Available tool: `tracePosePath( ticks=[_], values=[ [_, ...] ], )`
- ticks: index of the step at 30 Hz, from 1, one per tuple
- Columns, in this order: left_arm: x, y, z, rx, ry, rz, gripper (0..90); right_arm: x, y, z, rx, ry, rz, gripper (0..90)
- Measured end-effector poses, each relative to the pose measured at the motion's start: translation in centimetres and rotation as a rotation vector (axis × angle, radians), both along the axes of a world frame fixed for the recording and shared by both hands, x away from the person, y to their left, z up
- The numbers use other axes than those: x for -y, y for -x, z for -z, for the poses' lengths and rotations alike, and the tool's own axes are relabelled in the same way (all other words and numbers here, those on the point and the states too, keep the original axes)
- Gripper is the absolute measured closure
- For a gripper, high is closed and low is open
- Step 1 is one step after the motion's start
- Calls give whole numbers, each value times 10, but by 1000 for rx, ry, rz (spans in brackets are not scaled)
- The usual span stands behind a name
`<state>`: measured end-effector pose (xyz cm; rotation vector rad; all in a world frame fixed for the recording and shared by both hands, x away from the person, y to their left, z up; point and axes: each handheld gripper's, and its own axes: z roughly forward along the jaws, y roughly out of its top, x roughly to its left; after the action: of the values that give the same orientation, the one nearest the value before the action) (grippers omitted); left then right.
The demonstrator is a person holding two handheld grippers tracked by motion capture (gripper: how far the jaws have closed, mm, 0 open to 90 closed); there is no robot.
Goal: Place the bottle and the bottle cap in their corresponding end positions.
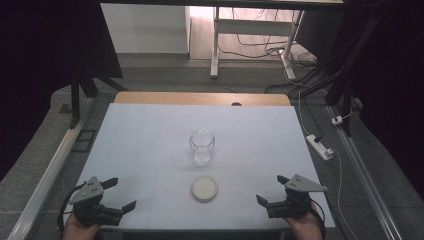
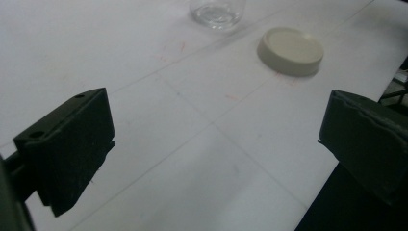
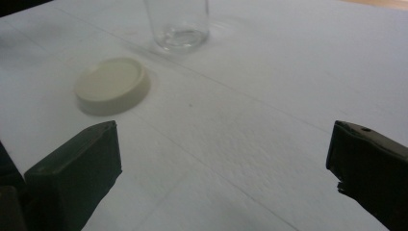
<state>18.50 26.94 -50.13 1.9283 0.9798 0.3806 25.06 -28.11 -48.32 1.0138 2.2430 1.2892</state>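
Resting near the front corners of the white worktop [image 1: 150, 130], the two tools sit well apart with nothing between their jaws. The left tool [image 1: 120, 194] lies at the front left, held by a hand [image 1: 79, 227] at the bottom edge of the high view, its black jaws spread wide and released; in the left gripper view the left tool [image 2: 216, 154] shows bare white surface between its two jaws. The right tool [image 1: 272, 189] lies at the front right, likewise held by a hand [image 1: 305, 227], jaws wide and grasping nothing, as the right gripper view confirms for the right tool [image 3: 223, 168]. Between the two, toward the front of the worktop, a round cream lid [image 1: 204, 188] lies flat, apart from either tool. Just behind it stands a clear glass jar [image 1: 202, 145], upright, open at the top and seemingly empty, near the lid but not touching it. The lid [image 2: 290, 51] and the base of the jar [image 2: 217, 12] appear ahead of the left jaws; the lid [image 3: 112, 85] and jar [image 3: 178, 24] also appear ahead of the right jaws.
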Motion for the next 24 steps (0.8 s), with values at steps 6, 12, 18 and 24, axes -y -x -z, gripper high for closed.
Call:
tracePosePath(
  ticks=[6,12,18,24],
  values=[
    [-6,9,6,-28,-47,-40,0,16,7,5,-29,-1,46,0],
    [-12,16,15,-68,-119,-76,0,23,11,11,-65,26,74,0],
    [-18,21,19,-100,-131,-93,0,28,15,10,-87,27,109,0],
    [-21,21,20,-118,-114,-94,0,28,18,10,-97,51,113,0]
  ],
)
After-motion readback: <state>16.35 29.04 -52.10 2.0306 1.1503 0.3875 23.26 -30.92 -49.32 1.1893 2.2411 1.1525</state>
